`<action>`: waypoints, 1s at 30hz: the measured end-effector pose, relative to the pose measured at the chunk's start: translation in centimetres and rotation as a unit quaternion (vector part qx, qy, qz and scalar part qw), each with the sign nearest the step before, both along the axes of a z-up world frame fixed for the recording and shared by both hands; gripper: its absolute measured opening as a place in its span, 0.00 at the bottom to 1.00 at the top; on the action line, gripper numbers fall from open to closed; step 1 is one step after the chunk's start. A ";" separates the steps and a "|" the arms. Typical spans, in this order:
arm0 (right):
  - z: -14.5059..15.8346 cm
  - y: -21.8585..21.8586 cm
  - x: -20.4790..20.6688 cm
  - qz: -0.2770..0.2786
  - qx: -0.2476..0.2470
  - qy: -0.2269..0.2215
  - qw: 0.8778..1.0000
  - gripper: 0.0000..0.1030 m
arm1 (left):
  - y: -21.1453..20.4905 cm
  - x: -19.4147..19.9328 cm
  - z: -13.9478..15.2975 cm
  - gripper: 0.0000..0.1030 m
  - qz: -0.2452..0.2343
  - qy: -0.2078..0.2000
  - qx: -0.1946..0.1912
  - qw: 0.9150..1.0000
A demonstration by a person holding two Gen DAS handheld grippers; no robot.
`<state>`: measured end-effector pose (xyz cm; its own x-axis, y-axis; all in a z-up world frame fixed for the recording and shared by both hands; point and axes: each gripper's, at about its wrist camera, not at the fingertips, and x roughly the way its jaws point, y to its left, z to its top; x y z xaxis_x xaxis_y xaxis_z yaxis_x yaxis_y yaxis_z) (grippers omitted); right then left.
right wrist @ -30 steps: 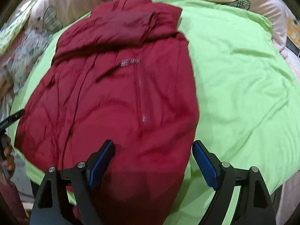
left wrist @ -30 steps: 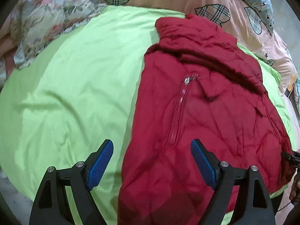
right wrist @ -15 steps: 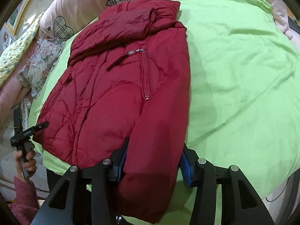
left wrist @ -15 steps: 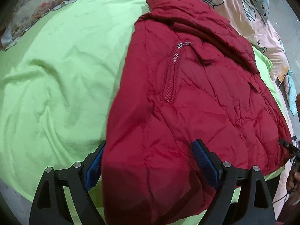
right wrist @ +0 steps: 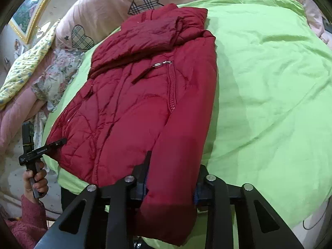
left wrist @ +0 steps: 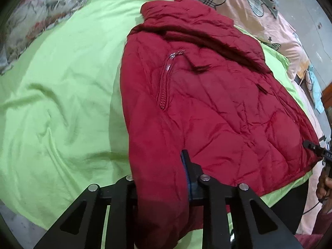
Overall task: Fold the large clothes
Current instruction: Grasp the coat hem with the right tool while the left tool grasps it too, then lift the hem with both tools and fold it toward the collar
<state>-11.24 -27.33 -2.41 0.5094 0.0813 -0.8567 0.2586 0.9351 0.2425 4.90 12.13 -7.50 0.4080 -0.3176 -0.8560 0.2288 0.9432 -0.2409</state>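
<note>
You get soft, even indoor light, slight blur throughout, heavy fisheye bending and black vignetting at the corners.

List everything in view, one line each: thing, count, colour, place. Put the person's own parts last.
jacket: one, dark red, quilted, flat on the green sheet, hem toward the cameras
pocket zip: one, red with silver pull, on the jacket front
green sheet: one, lime green, spread over the bed
heart-print quilt: one, pink with plaid hearts, behind the sheet
floral fabric: one, pale with flowers, beside the sheet
framed picture: one, gold frame, on the wall
left hand-held gripper: one, black, blue pads, closing on the jacket's hem
right hand-held gripper: one, black, blue pads, closing on the hem
hand: one, pink sleeve, gripping the left gripper's handle
</note>
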 end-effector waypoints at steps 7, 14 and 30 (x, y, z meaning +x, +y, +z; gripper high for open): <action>1.3 -1.6 -1.3 0.030 0.072 -0.043 0.996 0.24 | -0.5 -2.3 2.5 0.18 -0.020 -0.033 -0.007 0.999; 3.4 -4.1 -2.3 0.039 0.166 -0.113 0.979 0.22 | 1.4 -4.0 5.9 0.16 -0.028 -0.068 -0.051 0.996; 8.3 -6.8 3.0 0.024 0.182 -0.230 0.956 0.21 | 1.3 0.6 11.1 0.16 0.030 -0.171 -0.062 0.983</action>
